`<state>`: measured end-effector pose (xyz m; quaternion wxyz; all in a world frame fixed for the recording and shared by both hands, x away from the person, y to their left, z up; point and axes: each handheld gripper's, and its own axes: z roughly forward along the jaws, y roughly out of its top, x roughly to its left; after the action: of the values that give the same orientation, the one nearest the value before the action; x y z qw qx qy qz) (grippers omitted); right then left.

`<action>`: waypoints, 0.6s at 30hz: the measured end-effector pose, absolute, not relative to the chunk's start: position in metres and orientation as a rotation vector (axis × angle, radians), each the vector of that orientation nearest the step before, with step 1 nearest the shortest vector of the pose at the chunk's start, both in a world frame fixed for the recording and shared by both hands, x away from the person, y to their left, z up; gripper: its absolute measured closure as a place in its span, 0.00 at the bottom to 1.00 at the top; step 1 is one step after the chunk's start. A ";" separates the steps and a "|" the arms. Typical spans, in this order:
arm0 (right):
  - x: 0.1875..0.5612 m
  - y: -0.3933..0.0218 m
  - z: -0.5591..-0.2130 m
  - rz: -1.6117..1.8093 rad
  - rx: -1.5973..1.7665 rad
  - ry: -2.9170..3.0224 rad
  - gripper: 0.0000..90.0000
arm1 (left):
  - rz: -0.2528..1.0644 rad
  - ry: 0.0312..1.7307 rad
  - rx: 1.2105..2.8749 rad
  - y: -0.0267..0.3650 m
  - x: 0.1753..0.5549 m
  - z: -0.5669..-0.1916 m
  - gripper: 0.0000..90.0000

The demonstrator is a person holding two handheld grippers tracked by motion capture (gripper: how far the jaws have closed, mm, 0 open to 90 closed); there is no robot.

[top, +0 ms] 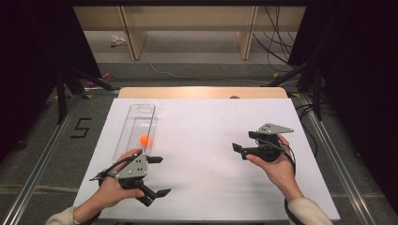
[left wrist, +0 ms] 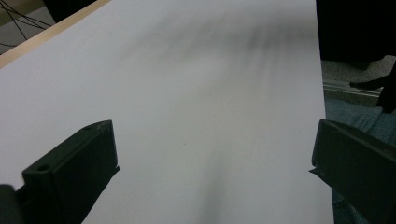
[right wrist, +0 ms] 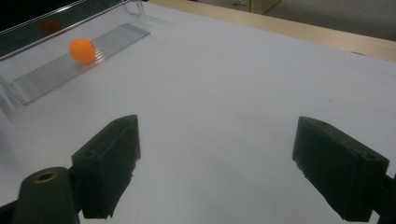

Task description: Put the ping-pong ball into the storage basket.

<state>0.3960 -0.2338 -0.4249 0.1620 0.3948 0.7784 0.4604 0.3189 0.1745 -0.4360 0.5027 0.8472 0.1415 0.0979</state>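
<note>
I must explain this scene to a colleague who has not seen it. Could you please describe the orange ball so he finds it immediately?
Start from the white table and look at its left side, where a long clear plastic tray lies pointing away from the person. The orange ball sits inside this tray, toward its near end, just beyond the left claw. It is the only brightly coloured, round thing on the table.
</note>
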 end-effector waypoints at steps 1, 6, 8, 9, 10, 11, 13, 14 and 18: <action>0.395 -0.235 -0.425 1.313 1.131 2.220 0.18 | 0.236 0.341 2.048 0.175 0.319 -0.436 0.00; 0.391 -0.237 -0.427 1.297 1.127 2.226 0.18 | 0.237 0.343 2.047 0.175 0.319 -0.436 0.00; 0.390 -0.239 -0.427 1.294 1.129 2.225 0.18 | 0.236 0.343 2.048 0.175 0.319 -0.436 0.00; 0.389 -0.239 -0.427 1.296 1.131 2.223 0.18 | 0.236 0.344 2.047 0.175 0.319 -0.436 0.00; 0.388 -0.240 -0.427 1.296 1.134 2.222 0.18 | 0.236 0.344 2.048 0.175 0.319 -0.436 0.00; 0.388 -0.241 -0.427 1.297 1.134 2.221 0.18 | 0.236 0.344 2.047 0.175 0.319 -0.436 0.00; 0.386 -0.242 -0.428 1.295 1.139 2.221 0.18 | 0.237 0.344 2.047 0.175 0.319 -0.436 0.00; 0.385 -0.242 -0.428 1.295 1.137 2.223 0.18 | 0.236 0.344 2.047 0.175 0.319 -0.436 0.00; 0.383 -0.243 -0.429 1.295 1.139 2.225 0.18 | 0.236 0.344 2.048 0.175 0.319 -0.436 0.00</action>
<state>0.3834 -0.2429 -0.4292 0.1627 0.3993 0.7798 0.4540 0.3192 0.1750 -0.4358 0.5019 0.8475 0.1425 0.0977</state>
